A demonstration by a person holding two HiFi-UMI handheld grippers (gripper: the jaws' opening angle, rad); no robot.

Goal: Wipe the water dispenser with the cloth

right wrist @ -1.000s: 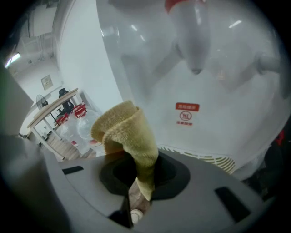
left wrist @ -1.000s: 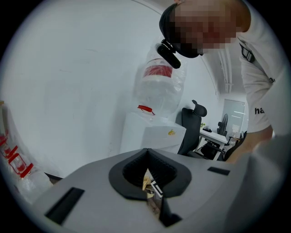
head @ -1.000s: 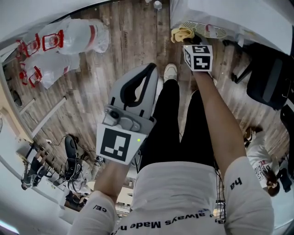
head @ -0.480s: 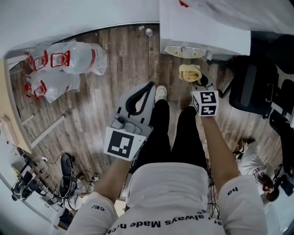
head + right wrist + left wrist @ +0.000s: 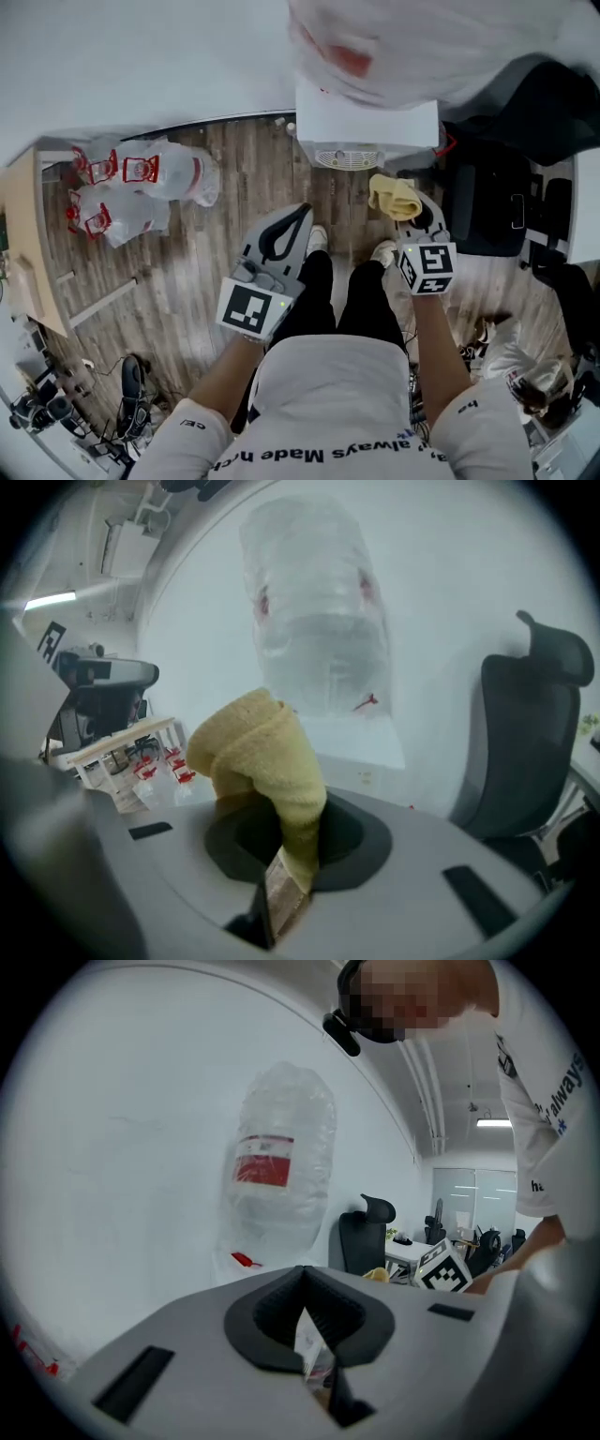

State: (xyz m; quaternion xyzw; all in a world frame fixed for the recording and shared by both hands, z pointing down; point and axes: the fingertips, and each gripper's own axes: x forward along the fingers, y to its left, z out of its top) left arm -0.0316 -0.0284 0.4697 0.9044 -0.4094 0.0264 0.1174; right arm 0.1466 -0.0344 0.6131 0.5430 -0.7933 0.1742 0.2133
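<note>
**Figure. Approach phase of the wipe: head view and both claw views.**

The right claw [image 5: 412, 214] was closed firmly on a bunched yellow cloth [image 5: 394, 197], right of centre in the head view. The cloth lay just below the white water dispenser [image 5: 367, 120] and near its drip grille [image 5: 347, 157], and no view showed the two touching.

The left claw [image 5: 286, 230] hung at centre-left over the wooden floor [image 5: 216, 244]. Its jaws were together with nothing between them (only a sliver of background showed through the slit).

The step in hand was judged to be carrying the cloth to the dispenser, with no wiping contact made yet. The next move would call for three things:
- advancing the right claw toward the upper centre of the frame;
- pressing the free bulk of the cloth, not the jaw tips, against the cabinet;
- stroking across the cabinet while keeping the grip tight.

In the right claw view the cloth rose out of the jaws as a folded roll. Its long axis ran along the claw, and its free end leaned to the upper left, toward the dispenser.

The dispenser stood upright with its long axis vertical. It was capped by a clear inverted bottle [image 5: 319, 639] with a red label, and its grille side faced the person. A dark office chair [image 5: 534, 733] stood at the right edge.
</note>
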